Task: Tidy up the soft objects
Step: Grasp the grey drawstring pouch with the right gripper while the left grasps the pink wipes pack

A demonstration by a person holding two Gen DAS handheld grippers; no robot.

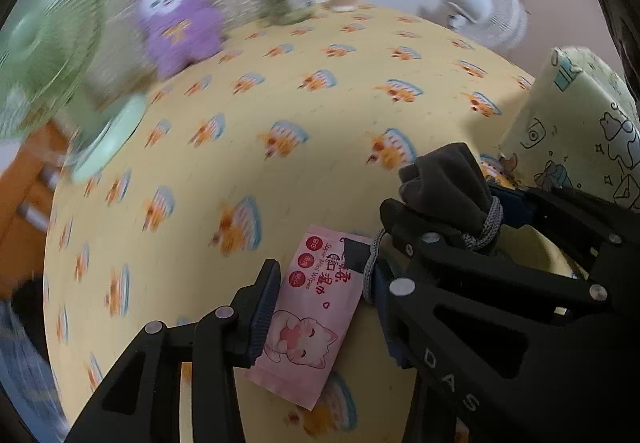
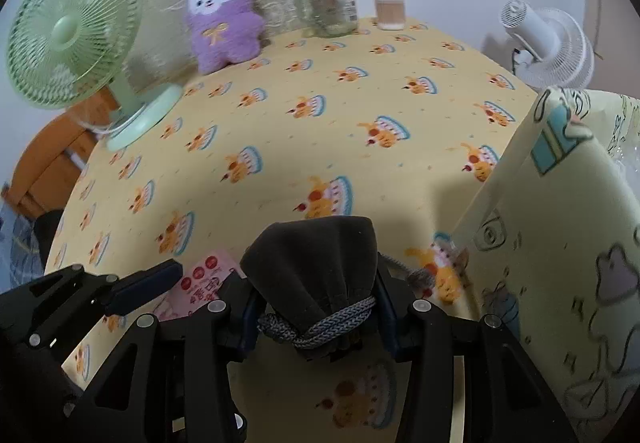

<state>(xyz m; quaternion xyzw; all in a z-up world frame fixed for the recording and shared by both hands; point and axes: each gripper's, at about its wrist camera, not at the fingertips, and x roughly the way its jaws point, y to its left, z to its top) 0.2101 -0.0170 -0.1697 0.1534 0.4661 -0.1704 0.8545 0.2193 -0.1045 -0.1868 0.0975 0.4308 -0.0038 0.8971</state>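
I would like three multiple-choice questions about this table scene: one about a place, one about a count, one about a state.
1. Where does the pink wipes pack lie?
A) on a chair
B) between the fingers of the left gripper
C) in a drawer

2. How many fans stand here?
A) one
B) two
C) three

3. The dark pouch is:
A) gripped by the right gripper
B) lying free
C) hanging from a hook

Answers:
1 B: the pack sits on the cloth, with one finger on each side.
2 B: there is a green fan and a white fan.
3 A: the pads press the pouch from both sides.
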